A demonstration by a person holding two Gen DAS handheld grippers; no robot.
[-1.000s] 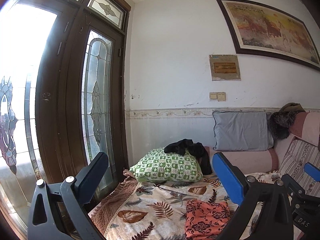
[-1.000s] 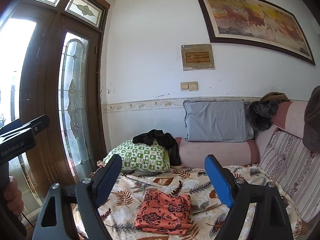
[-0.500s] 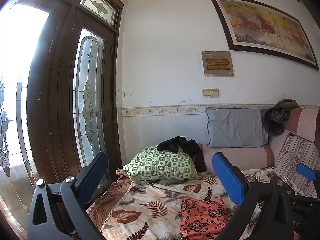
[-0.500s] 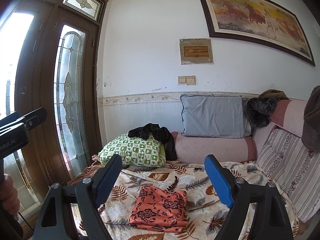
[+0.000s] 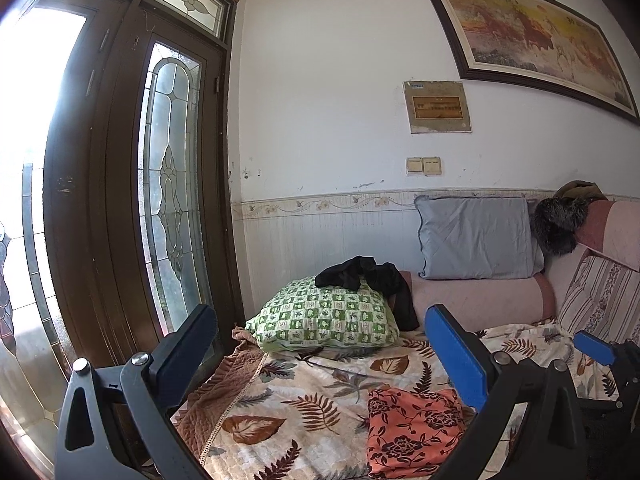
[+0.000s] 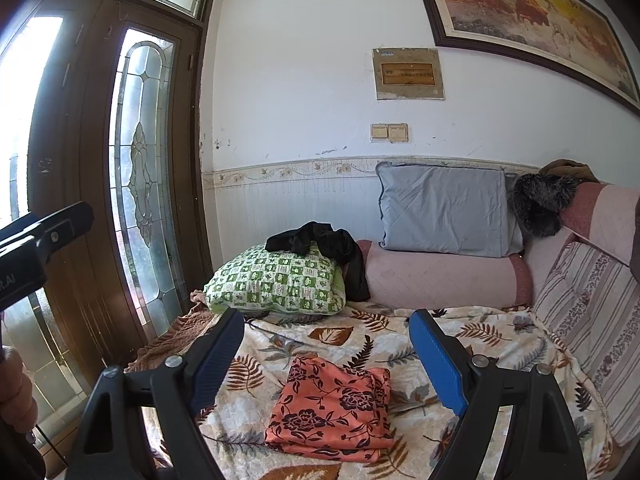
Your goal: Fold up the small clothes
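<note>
An orange garment with dark flowers [image 6: 334, 408] lies folded flat on the leaf-print blanket [image 6: 496, 344]; it also shows at the lower right of the left wrist view [image 5: 412, 426]. A crumpled black garment [image 6: 320, 246] drapes over the green checked pillow [image 6: 280, 280], seen too in the left wrist view [image 5: 368, 280]. My right gripper [image 6: 326, 354] hangs open above and just short of the orange garment, nothing between its fingers. My left gripper [image 5: 320, 344] is open over the blanket's left part, empty. The right gripper's blue finger [image 5: 594, 348] pokes in at the left wrist view's right edge.
A grey pillow [image 6: 446, 210] leans on the wall above a pink bolster [image 6: 444, 282]. A dark furry item [image 6: 540, 204] sits on the sofa back, with a striped cushion [image 6: 592, 320] at right. A wooden glass-panelled door [image 6: 136, 184] stands left. A hand [image 6: 14, 396] holds the left gripper's handle.
Both grippers have moved closer to the bed and lower; the pillows and both garments look larger. The orange garment now sits between the right gripper's fingers in view. Both stay open.
</note>
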